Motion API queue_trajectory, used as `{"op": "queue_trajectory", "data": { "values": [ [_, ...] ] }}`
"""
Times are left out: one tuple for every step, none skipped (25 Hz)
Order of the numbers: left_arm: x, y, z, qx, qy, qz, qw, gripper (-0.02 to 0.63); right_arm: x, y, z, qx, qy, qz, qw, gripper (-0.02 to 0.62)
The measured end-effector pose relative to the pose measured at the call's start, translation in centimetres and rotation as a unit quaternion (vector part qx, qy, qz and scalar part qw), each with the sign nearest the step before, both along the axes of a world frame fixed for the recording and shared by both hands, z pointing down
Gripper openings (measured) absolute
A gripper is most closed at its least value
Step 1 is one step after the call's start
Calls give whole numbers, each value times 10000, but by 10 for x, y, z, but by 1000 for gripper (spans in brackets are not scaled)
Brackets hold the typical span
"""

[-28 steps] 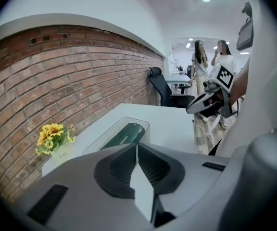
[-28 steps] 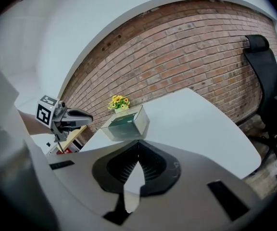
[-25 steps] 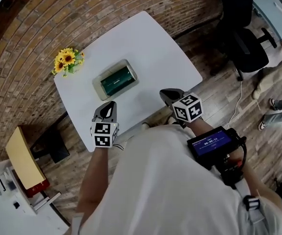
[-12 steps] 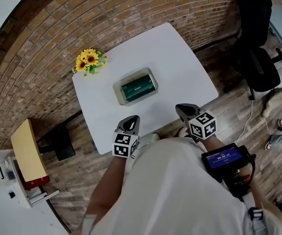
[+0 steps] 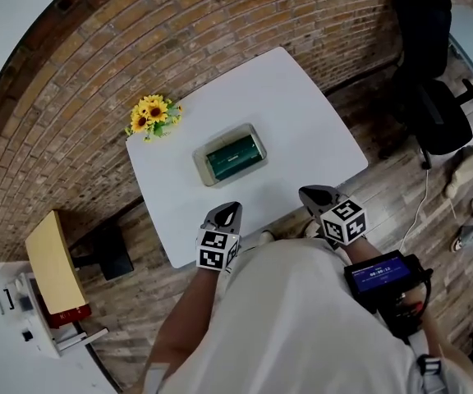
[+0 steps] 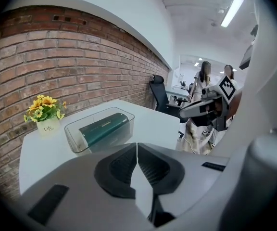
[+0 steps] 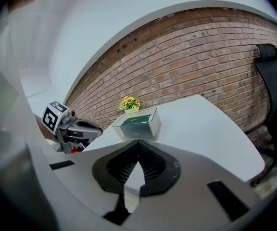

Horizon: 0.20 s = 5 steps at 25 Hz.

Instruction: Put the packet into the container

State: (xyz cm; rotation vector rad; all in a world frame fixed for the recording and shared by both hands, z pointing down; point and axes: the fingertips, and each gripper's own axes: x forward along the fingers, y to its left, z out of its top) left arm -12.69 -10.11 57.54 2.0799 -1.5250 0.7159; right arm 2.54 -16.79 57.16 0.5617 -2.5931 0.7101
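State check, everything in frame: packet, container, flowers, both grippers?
packet: lying flat inside the container
container: upright on the table, holds the packet
flowers: upright in their pot, at the table's corner
left gripper: jaws shut, empty
right gripper: jaws shut, empty

packet dark green | container clear | table white | sunflowers yellow | wall red brick | chair black

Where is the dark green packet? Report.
In the head view, the dark green packet lies inside the clear plastic container on the white table, right of the yellow sunflowers.
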Motion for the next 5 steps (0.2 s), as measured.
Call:
{"op": "queue_trajectory", "data": {
  "values": [
    [1,-2,0,2,-14,28,10000,15,1,-2,0,3,4,11,10000,6],
    [2,-5,0,7,-25,56,10000,15,2,-4,0,7,4,26,10000,6],
    [3,-7,0,8,-32,81,10000,15,3,-5,0,9,-1,41,10000,6],
    [4,-9,0,6,-36,103,9999,15,3,-7,0,10,-8,51,10000,6],
    [5,-10,0,2,-38,125,9999,15,3,-8,0,11,-16,60,10000,6]
  ]
}}
